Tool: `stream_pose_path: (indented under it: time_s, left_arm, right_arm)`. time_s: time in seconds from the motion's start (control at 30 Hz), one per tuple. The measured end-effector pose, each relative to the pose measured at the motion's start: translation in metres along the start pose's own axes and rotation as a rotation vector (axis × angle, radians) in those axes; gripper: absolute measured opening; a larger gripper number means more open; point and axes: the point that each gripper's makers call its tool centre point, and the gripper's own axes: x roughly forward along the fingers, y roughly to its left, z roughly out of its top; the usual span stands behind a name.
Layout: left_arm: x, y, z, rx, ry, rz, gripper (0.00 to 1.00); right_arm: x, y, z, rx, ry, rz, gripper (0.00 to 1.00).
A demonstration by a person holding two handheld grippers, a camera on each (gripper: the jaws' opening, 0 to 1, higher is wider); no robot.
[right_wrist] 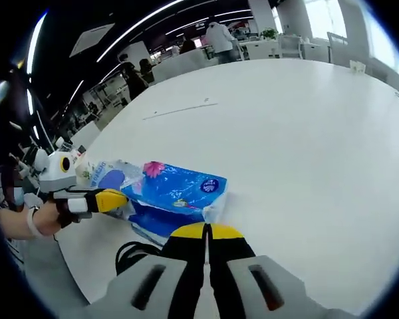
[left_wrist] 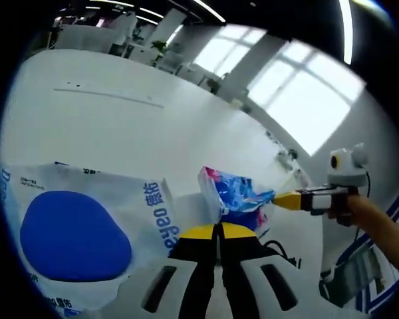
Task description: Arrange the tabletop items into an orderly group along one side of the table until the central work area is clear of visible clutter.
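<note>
Gripping opposite ends of the blue tissue pack point(right_wrist: 176, 193), both grippers appear clamped on its wrapper: left gripper point(left_wrist: 218, 229) at one corner, right gripper point(right_wrist: 206, 229) at the other. Judgement: lift level, move together toward the white table's point(right_wrist: 306, 133) edge, beside the white bag point(left_wrist: 86, 226).

Lighting: bright daylight from windows point(left_wrist: 299, 100); ceiling strip lights point(right_wrist: 153, 23). White table point(right_wrist: 306, 133) evenly lit, near-glare toward its far edge. Shadows: faint, soft, under the packet point(right_wrist: 173, 196). Distortion: strong fisheye bending at edges. Focus: background soft; foreground reasonably sharp.
</note>
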Motion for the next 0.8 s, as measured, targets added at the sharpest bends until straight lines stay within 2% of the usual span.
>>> stream_pose_path:
  time_s: [0.53, 0.8]
  left_arm:
    - [0.0011, -0.0005, 0.0021, 0.013, -0.013, 0.001, 0.0]
    - [-0.0011, 0.0062, 0.0051, 0.062, -0.019, 0.026, 0.0]
  right_arm:
    - [0.0031, -0.0036, 0.0024, 0.015, -0.026, -0.012, 0.0]
    - [0.0041, -0.0053, 0.0015, 0.01, -0.024, -0.025, 0.0]
